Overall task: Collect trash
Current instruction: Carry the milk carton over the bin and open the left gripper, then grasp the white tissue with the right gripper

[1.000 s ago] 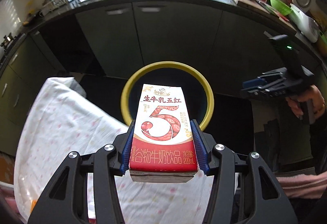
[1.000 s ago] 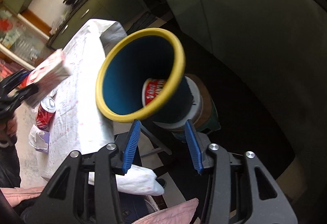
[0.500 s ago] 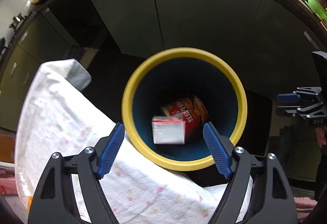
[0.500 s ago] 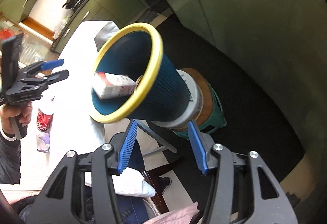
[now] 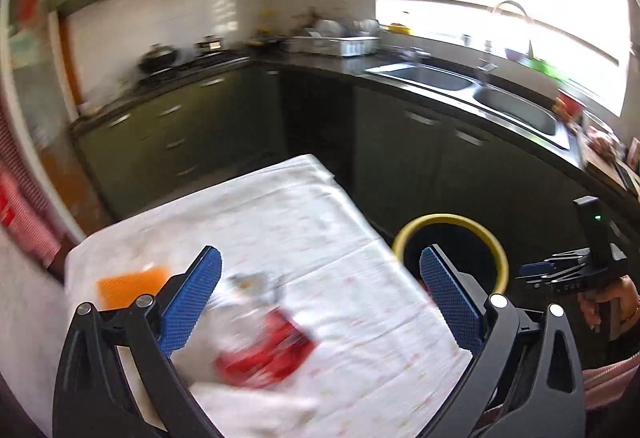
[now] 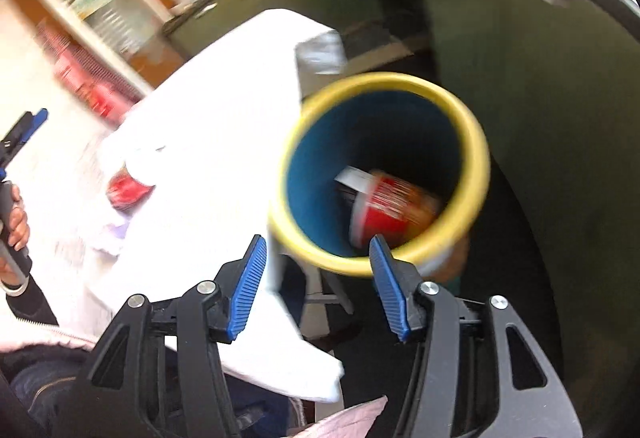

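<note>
Left gripper: our left gripper point(image 5: 320, 302) has its blue-padded jaws opening, spread wide, nothing between the pads

Right gripper: our right gripper point(image 6: 318, 286) is half spread and empty, hanging just near of the bin rim

Bin: the blue plastic waste bin with a yellow rim point(image 6: 476, 142) stands just off the right edge of the white floral tablecloth point(image 5: 312, 222); a red-and-white drink carton point(image 6: 384, 206) already lies in its bottom, blurred

Next trash: a red drink can point(image 5: 268, 354) lies on the cloth among crumpled white wrapping point(image 5: 248, 286), badly smeared by motion

Key relation: we judge the can sits below and slightly left of centre between the left jaws, well left of the bin; the left hand is clearly the nearer one

Axis: the can seems to lie on its side, long axis running near-left to far-right, though blur leaves us unsure which end is the top

Other trash: a flat orange ribbed piece point(image 5: 128, 286) rests at the far left
</note>
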Motion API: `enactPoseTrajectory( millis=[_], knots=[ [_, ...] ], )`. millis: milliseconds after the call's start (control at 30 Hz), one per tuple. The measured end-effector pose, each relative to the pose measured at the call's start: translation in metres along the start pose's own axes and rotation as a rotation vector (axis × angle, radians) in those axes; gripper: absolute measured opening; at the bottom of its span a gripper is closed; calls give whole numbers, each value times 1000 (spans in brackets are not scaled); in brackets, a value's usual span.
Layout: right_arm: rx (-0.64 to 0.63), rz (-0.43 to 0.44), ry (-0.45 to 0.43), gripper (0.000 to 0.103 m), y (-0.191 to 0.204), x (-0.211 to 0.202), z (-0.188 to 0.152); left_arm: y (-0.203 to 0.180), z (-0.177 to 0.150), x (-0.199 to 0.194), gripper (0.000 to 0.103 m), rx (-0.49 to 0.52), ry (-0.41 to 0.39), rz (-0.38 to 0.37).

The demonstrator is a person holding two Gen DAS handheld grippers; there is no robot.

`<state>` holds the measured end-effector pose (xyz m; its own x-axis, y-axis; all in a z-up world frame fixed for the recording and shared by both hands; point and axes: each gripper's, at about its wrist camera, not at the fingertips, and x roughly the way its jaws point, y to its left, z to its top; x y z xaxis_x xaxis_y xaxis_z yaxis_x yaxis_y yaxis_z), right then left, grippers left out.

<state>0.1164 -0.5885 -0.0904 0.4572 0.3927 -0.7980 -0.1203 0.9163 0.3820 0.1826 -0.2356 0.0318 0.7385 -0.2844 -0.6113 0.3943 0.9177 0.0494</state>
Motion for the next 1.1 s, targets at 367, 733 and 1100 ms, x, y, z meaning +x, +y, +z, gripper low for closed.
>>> enactPoseTrajectory(
  millis=[367,733,1100],
  knots=[
    [-448,260,90,52,241,76,-1,159,-109,-106,98,-131,-38,165],
    [-562,147,184,52,331,141,6,210,-180,-118,98,-184,-10,116],
    [-638,27,126,4,340,140,-4,207,-195,-110,98,-242,4,71]
  ],
)
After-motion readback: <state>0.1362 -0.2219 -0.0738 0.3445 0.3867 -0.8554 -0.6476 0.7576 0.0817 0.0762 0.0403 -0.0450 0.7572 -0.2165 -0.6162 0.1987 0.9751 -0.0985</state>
